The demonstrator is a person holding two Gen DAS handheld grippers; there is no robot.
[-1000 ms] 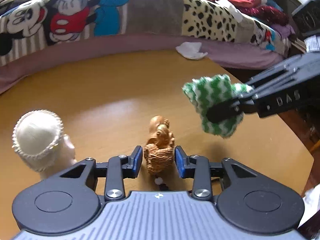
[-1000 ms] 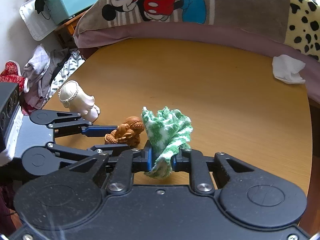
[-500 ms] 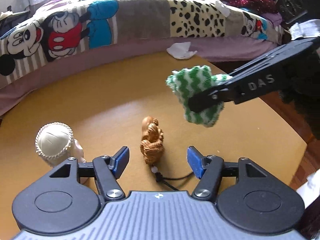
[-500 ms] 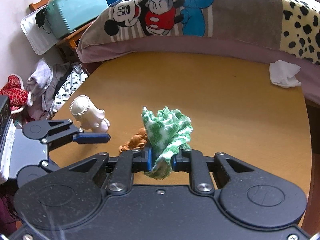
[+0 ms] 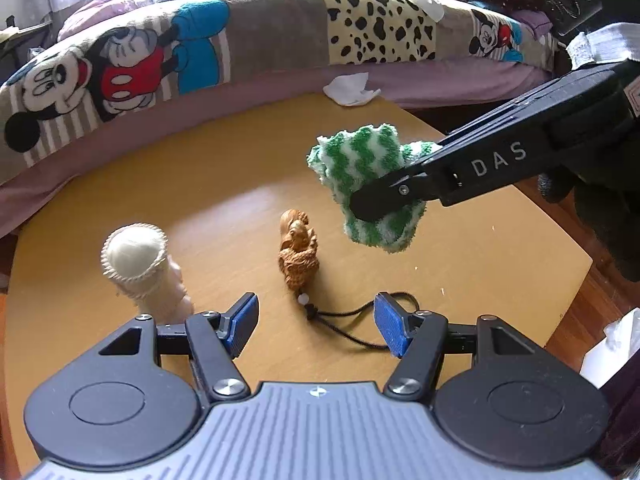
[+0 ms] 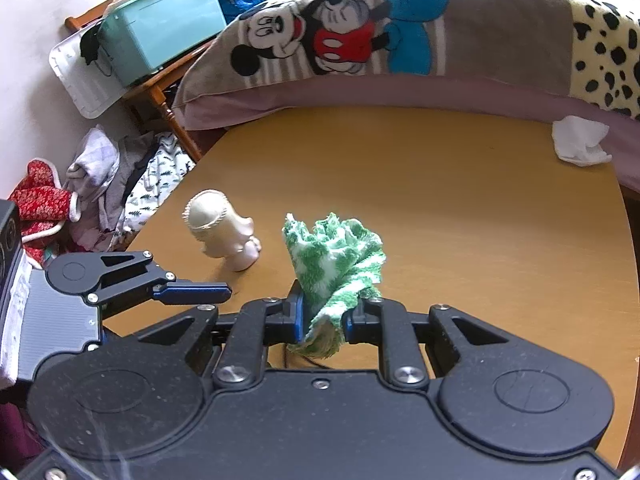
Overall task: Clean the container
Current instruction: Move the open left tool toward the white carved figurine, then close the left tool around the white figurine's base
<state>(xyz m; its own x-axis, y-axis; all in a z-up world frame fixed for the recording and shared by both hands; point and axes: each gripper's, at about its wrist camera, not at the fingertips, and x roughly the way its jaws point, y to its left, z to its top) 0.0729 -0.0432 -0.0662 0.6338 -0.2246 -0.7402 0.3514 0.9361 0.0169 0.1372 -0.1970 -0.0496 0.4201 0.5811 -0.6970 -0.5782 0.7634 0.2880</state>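
A cream container (image 5: 136,256) with a rope-like rim stands on the round wooden table (image 5: 200,184), left of a brown carved figurine (image 5: 298,252) with a black cord. My left gripper (image 5: 316,316) is open, hanging above and just behind the figurine, with nothing between its blue pads. A green-and-white cloth (image 6: 334,256) is bunched between the pads of my right gripper (image 6: 322,316), which is shut on it. That cloth (image 5: 360,184) hangs in the air to the right of the figurine. In the right wrist view the container (image 6: 218,232) is left of the cloth, and the figurine is hidden.
A bed with a cartoon-print blanket (image 5: 160,56) curves round the far side of the table. A crumpled white tissue (image 5: 350,88) lies at the table's far edge. Clothes (image 6: 100,184) lie on the floor to the left, below a teal box (image 6: 160,36).
My left gripper let go of the figurine, opened and drew back and upward. The figurine now stands free on the table. My right gripper rose a little, still holding the cloth.
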